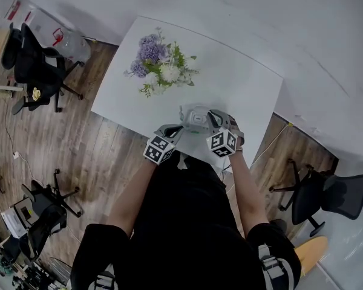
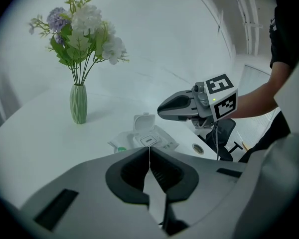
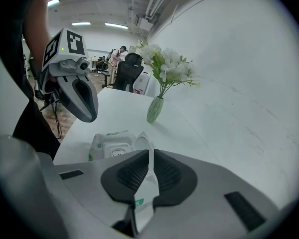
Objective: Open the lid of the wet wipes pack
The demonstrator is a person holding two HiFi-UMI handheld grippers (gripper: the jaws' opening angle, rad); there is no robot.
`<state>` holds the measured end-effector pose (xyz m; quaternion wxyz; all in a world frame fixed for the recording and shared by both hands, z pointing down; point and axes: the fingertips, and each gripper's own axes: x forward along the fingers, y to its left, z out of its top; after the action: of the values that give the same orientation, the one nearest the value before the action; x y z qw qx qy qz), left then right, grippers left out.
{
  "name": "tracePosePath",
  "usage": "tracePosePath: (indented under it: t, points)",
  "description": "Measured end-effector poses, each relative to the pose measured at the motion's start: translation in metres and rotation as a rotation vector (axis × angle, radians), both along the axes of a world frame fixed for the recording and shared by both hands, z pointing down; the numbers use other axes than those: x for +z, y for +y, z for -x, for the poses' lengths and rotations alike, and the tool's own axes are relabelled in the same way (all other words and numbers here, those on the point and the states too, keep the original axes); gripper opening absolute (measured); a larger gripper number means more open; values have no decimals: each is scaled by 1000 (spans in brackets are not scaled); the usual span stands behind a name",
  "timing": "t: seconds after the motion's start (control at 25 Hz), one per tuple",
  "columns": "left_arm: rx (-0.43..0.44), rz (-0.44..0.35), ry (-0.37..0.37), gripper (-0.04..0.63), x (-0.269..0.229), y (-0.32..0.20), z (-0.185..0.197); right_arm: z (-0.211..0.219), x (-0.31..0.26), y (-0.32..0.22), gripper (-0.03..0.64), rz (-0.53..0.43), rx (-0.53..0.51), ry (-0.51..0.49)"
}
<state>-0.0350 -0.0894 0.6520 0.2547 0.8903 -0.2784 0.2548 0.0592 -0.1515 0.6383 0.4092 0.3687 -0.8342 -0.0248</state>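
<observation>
The wet wipes pack (image 1: 195,118) lies on the white table (image 1: 242,83) near its front edge. In the left gripper view the pack (image 2: 152,141) has its lid (image 2: 143,122) flipped up and standing open, with a label showing beneath it. My left gripper (image 2: 149,149) is shut and empty, just short of the pack. My right gripper (image 2: 163,108) hovers above and right of the pack, clear of the lid. In the right gripper view its jaws (image 3: 151,152) are together, with the pack (image 3: 111,146) and raised lid (image 3: 141,141) just beyond.
A green vase of white and purple flowers (image 2: 78,103) stands further back on the table (image 1: 162,65). A round cable hole (image 2: 198,148) sits near the table edge. Office chairs (image 1: 39,65) (image 1: 327,195) stand on the wooden floor on both sides.
</observation>
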Motion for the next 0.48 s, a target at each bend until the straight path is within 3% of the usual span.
tracePosePath:
  t: [0.48]
  points:
    - [-22, -67, -2, 23, -28, 6, 1, -17, -1, 43, 17, 39, 50, -98]
